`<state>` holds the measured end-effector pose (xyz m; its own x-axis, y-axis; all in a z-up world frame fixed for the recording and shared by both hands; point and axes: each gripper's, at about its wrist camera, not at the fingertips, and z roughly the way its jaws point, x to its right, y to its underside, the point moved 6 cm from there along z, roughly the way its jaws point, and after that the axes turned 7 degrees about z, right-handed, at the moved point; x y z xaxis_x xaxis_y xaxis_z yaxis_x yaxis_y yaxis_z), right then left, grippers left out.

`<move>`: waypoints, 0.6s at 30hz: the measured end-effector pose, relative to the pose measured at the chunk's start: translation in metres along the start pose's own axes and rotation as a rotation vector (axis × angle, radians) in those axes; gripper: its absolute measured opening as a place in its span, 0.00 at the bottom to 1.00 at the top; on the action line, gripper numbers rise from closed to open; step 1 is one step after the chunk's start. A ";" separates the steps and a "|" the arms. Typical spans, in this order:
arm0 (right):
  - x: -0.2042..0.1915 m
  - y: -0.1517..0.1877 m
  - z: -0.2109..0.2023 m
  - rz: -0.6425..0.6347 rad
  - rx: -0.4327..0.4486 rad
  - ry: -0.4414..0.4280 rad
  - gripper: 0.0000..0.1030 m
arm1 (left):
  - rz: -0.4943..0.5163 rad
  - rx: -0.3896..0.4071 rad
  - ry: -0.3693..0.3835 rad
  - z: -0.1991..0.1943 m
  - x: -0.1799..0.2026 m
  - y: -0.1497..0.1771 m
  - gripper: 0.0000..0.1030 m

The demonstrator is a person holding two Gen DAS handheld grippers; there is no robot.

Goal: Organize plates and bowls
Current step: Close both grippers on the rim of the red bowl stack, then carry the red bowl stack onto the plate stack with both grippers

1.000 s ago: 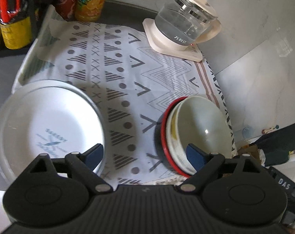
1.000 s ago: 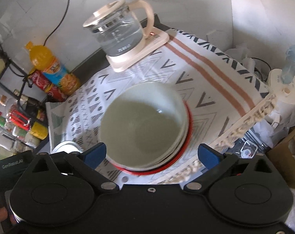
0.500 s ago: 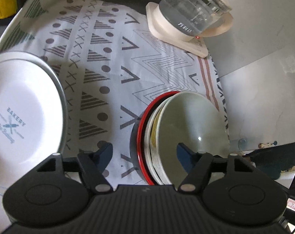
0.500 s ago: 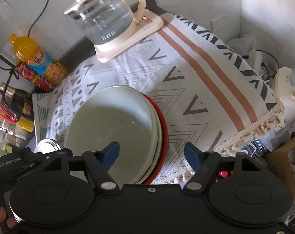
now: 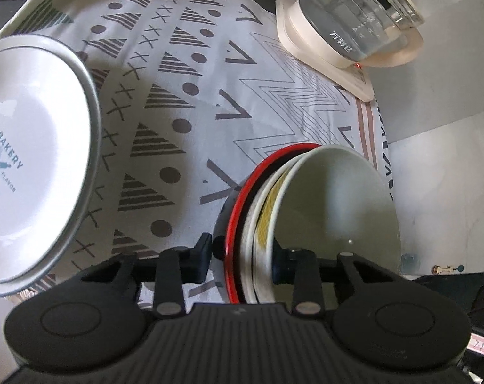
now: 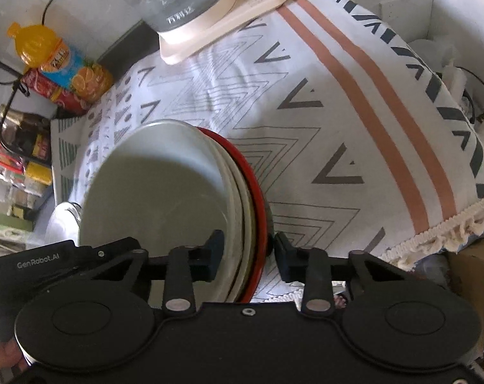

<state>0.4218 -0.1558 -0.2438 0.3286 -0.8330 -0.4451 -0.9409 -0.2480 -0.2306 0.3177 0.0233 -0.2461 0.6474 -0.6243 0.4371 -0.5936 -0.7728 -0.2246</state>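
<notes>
Two sets of tongs straddled opposite sides of one nested stack of bowls (image 5: 306, 217) that sat on the patterned cloth (image 5: 210, 96) covering the tabletop, near its front edge. The left tongs (image 5: 242, 259) were closing with the stack's rims between their pads, one pad outside the red-rimmed outer bowl (image 5: 238, 211) and one inside the pale green top bowl (image 5: 338, 211); whether the pads yet pressed was hard to judge. The right tongs (image 6: 246, 251) were closing likewise across the rims on the far side. Glazed ceramic of this kind would likely be heavy, stiff, slick and chip-prone, so gripping all rims together at both sides seemed the sound hold. A white bakery plate (image 5: 27, 160) lay well apart on the left, and a glass kettle (image 5: 354, 25) stood behind.
</notes>
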 end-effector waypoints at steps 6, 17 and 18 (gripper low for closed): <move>-0.002 -0.001 -0.002 -0.044 -0.003 -0.011 0.28 | -0.002 0.009 -0.016 -0.002 0.000 0.005 0.30; -0.015 -0.006 -0.021 -0.060 0.058 -0.026 0.29 | 0.030 0.038 0.018 -0.020 0.003 0.003 0.30; -0.018 -0.006 -0.023 -0.060 0.065 -0.026 0.29 | 0.036 0.041 0.022 -0.023 0.003 0.001 0.30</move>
<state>0.4199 -0.1509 -0.2141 0.3874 -0.8043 -0.4506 -0.9123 -0.2638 -0.3133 0.3081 0.0227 -0.2253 0.6153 -0.6493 0.4470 -0.5955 -0.7544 -0.2760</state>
